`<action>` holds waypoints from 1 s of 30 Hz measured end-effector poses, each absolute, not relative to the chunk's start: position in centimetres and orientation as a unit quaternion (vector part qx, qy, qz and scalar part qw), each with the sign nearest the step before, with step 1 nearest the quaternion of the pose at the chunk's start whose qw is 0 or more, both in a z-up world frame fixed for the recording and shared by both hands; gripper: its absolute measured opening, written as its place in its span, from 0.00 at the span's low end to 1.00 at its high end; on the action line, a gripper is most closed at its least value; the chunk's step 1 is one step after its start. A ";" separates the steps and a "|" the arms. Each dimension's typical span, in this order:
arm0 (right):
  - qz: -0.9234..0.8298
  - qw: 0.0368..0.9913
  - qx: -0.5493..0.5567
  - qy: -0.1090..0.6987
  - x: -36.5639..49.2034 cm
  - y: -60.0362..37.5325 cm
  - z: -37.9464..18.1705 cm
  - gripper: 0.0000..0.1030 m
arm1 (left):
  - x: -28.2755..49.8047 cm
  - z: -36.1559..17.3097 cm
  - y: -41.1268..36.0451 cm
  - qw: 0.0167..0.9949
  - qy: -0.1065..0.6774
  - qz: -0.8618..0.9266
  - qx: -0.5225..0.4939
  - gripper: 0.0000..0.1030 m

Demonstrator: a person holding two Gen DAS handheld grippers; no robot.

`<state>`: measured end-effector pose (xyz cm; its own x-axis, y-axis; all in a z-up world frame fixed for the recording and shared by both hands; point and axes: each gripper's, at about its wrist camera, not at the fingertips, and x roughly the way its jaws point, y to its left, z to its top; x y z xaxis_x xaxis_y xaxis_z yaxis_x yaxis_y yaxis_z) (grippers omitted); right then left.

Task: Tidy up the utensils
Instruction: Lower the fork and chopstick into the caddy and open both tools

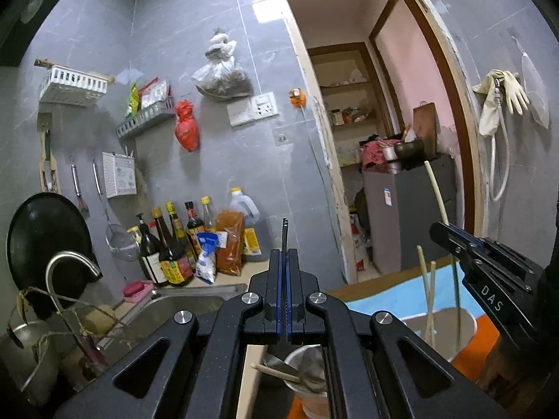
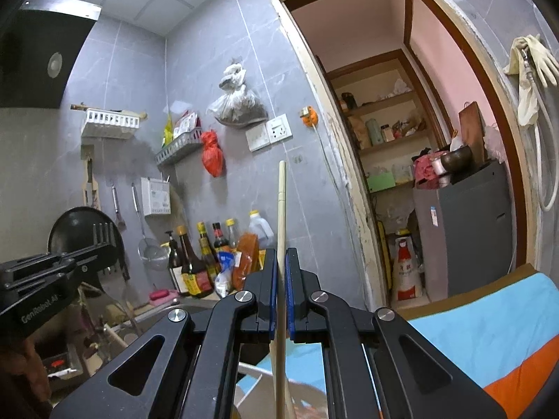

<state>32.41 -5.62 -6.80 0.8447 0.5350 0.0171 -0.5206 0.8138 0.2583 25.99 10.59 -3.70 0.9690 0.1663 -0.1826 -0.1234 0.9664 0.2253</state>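
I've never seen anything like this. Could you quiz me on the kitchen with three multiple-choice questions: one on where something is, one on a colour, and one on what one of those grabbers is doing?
1. Where does the red bag hang?
A. On the fridge door
B. On the grey tiled wall
C. From the tap

2. What colours is the cloth on the counter?
A. Green and white
B. Black and yellow
C. Light blue and orange

3. What state is the right hand-held gripper in?
A. Shut on something thin
B. Wide open and empty
C. Shut on a bottle

Answers:
1. B, because the bag hangs on the tiles beside the grey basket shelf.
2. C, because a blue field meets an orange patch.
3. A, because a pale chopstick stands upright between its closed jaws.
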 end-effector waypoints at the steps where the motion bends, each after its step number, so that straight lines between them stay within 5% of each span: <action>1: 0.280 0.951 0.129 0.031 32.4 -5.7 -7.0 0.03 | 26.2 -4.0 10.6 0.987 0.108 0.068 0.101 0.00; 13: 0.289 0.946 0.132 0.063 31.8 -6.9 -7.1 0.07 | 27.0 -3.8 13.0 0.981 0.185 -0.030 -0.057 0.06; 16: 0.288 0.947 0.126 0.068 31.4 -7.0 -6.6 0.14 | 27.2 -3.5 13.5 0.974 0.199 -0.053 -0.092 0.08; 20: 0.278 0.949 0.127 0.076 30.8 -7.6 -5.6 0.24 | 26.7 -2.8 13.9 0.968 0.200 -0.080 -0.130 0.34; 28: 0.255 0.957 0.111 0.084 28.8 -9.6 -3.9 0.48 | 25.2 -1.3 13.2 0.965 0.193 -0.098 -0.146 0.52; 30: 0.246 0.959 0.108 0.090 28.2 -10.2 -3.5 0.54 | 24.7 -1.2 12.7 0.966 0.192 -0.093 -0.145 0.68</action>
